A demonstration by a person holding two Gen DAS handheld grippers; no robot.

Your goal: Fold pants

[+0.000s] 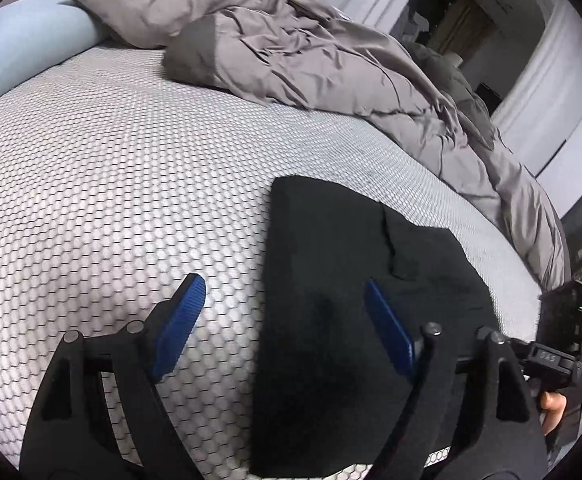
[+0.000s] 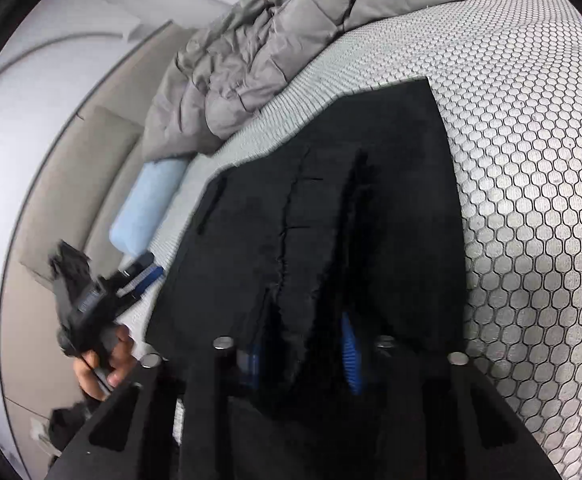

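Left wrist view shows the black pants (image 1: 355, 300) lying flat on the bed (image 1: 103, 184), near its front edge, a grey duvet (image 1: 315, 60) bunched behind. The left gripper (image 1: 287, 308) hangs over the pants' left border with jaws wide apart: one blue pad over bare mattress, the other over cloth, nothing pinched. To do this step well, I judge it should drop squarely astride that edge and close on all layers at once, level with the other hand, so the fold lifts evenly. In the right wrist view, the right gripper (image 2: 303, 352) is nearly closed, its pads buried in a ridge of the pants, apparently clamping it.
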